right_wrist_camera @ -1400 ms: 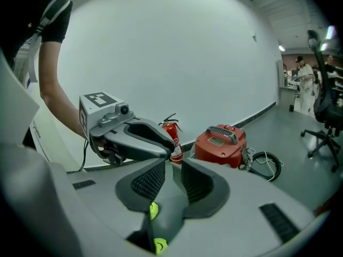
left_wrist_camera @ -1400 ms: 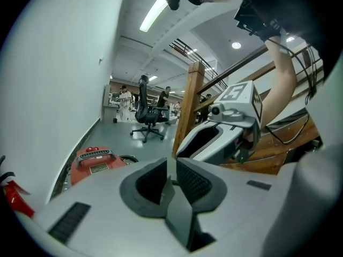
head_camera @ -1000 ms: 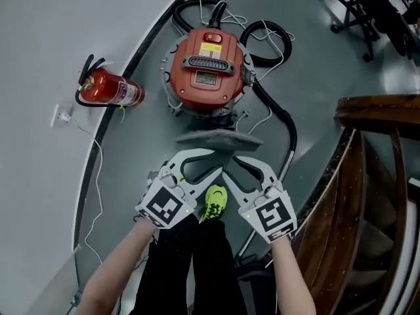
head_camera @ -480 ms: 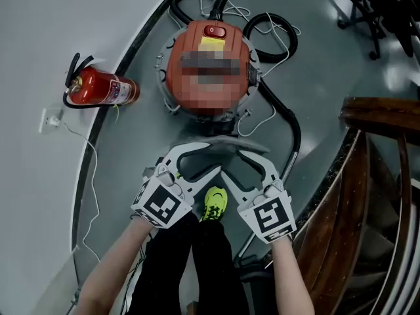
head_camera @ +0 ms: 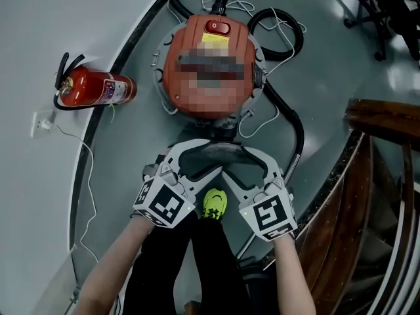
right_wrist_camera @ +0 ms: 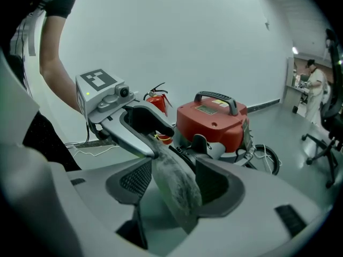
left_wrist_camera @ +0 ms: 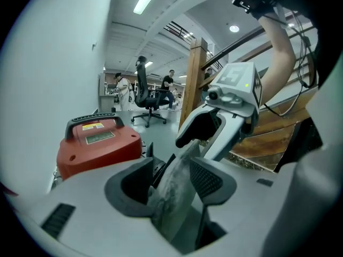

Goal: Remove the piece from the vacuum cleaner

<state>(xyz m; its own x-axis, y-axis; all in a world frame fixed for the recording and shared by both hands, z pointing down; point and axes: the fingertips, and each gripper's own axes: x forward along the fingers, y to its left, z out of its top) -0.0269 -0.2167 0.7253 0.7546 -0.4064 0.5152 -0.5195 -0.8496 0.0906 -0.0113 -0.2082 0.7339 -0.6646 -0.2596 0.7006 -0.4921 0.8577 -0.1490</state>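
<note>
Head view: my left gripper [head_camera: 200, 157] and right gripper [head_camera: 239, 159] jaws just spread wide, dusty grey flat piece [head_camera: 220, 151] loose between.

One red vacuum cleaner [head_camera: 211, 64]. Left of it, one fire extinguisher [head_camera: 95, 88]. Curling round its right, one black hose [head_camera: 293, 128]. Just below it, one grey piece [head_camera: 216, 151], one green shoe [head_camera: 214, 202] and two grippers, left gripper [head_camera: 200, 159] and right gripper [head_camera: 244, 163] (jaws just opened wider, piece between).
</note>
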